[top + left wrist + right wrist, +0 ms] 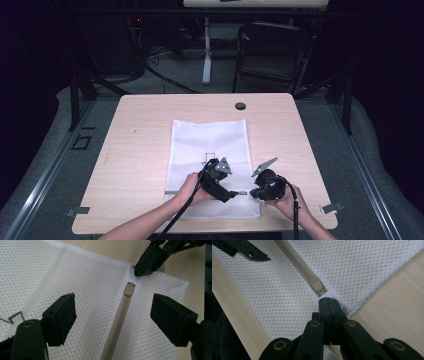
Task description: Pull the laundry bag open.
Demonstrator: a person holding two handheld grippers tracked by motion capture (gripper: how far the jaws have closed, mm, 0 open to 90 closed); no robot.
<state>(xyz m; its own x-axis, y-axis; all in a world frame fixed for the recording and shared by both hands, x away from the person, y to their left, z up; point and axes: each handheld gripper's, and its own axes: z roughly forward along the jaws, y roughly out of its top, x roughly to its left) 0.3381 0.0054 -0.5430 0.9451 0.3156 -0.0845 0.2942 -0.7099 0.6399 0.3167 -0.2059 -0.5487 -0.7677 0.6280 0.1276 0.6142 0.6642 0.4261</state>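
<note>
A white mesh bag (210,137) lies flat on the wooden table (135,130), its beige zipper (117,320) running along the near end. The beige slider (129,289) sits close to the zipper's right end. My left gripper (112,305) hovers open over the zipper, one jaw on each side, with the slider just beyond the pads. My right gripper (327,300) is shut on the white fabric tab at the zipper's end, right behind the slider (316,285). In the high view the left gripper (231,194) and right gripper (251,192) point at each other near the bag's front right corner.
A black grommet (240,106) sits at the table's far edge. A folding chair (272,50) and a white table leg (206,50) stand beyond. Metal clips (332,207) mark the front corners. The bag's right edge lies on bare wood (392,302).
</note>
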